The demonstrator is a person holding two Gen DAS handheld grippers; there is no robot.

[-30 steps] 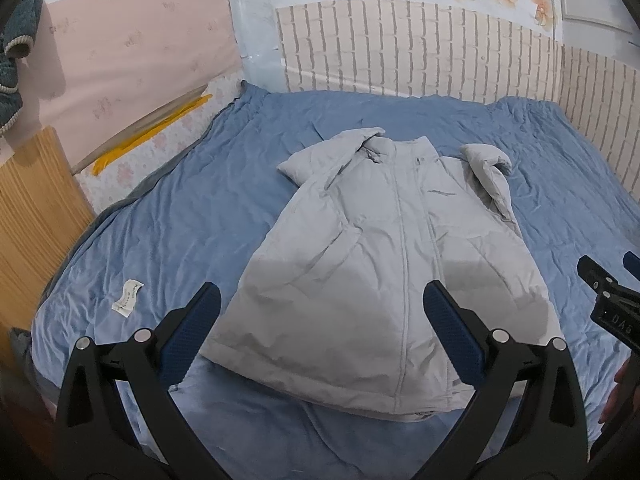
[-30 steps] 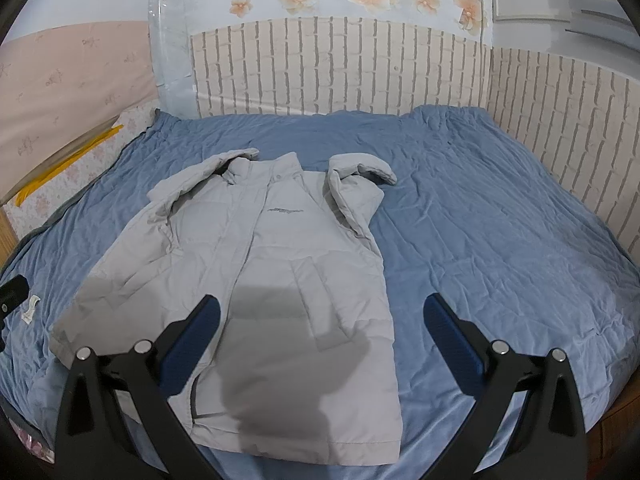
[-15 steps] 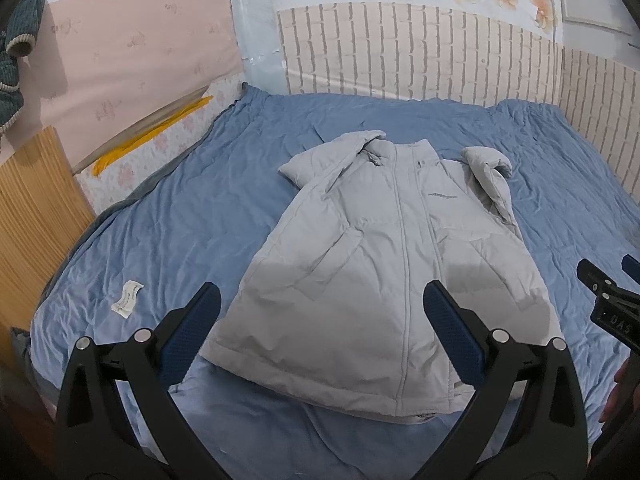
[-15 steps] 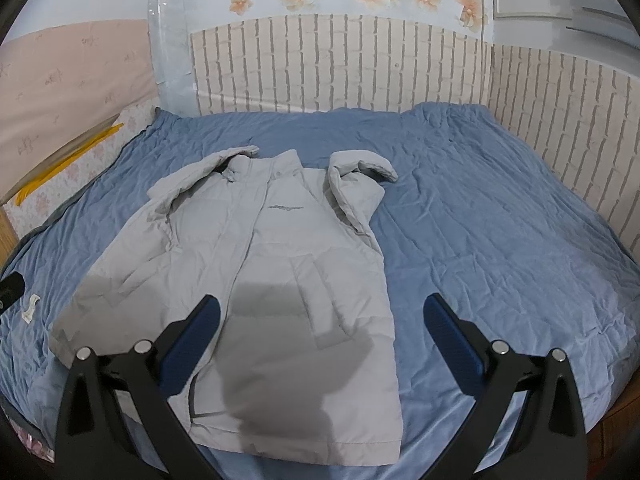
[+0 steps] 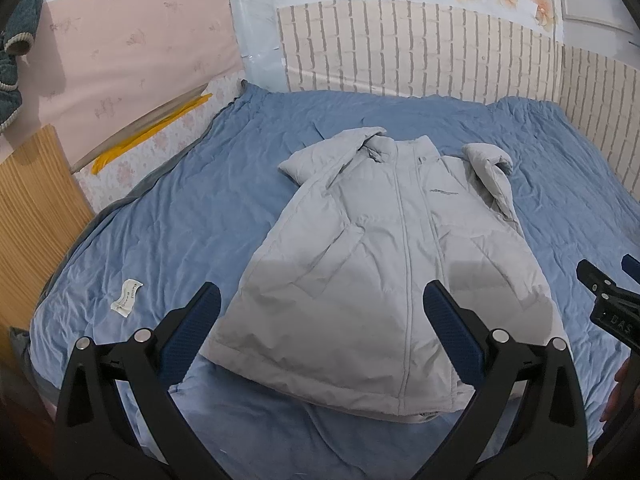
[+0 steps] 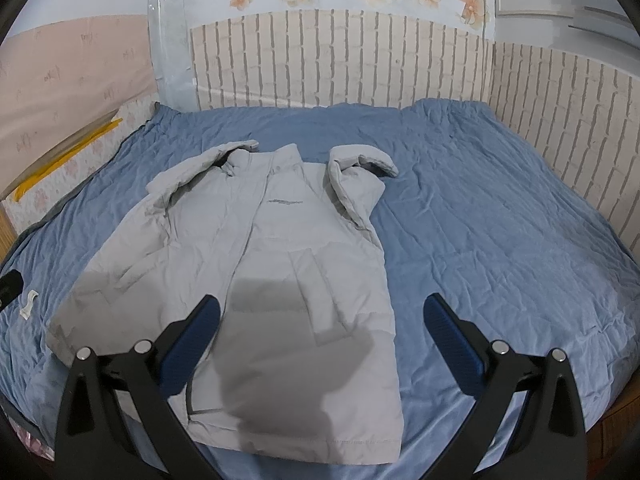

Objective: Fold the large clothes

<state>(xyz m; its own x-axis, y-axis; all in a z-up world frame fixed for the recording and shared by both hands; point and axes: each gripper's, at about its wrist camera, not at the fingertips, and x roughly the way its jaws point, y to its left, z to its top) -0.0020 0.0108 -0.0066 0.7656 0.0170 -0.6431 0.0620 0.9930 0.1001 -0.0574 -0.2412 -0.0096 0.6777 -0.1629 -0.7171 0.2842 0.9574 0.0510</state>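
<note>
Blue quilted bedspread [image 5: 168,220]: bears the load. Pale grey padded jacket [image 5: 392,264] lies front-up at its middle, zipped, sleeves tucked in at the sides; body fold judged outstanding. Left gripper [image 5: 320,316] and right gripper [image 6: 320,316]: both spread, empty, above the hem.

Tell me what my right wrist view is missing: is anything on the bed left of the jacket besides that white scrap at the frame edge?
Observer: That scrap is a whole white label with print, lying flat on the blue sheet, apart from the grey jacket.
Operator: And past the bed's left edge?
Observer: A wooden panel stands beside the bed.
Operator: Is the left gripper holding anything?
Observer: No, the left gripper is open and empty over the jacket's hem.
</note>
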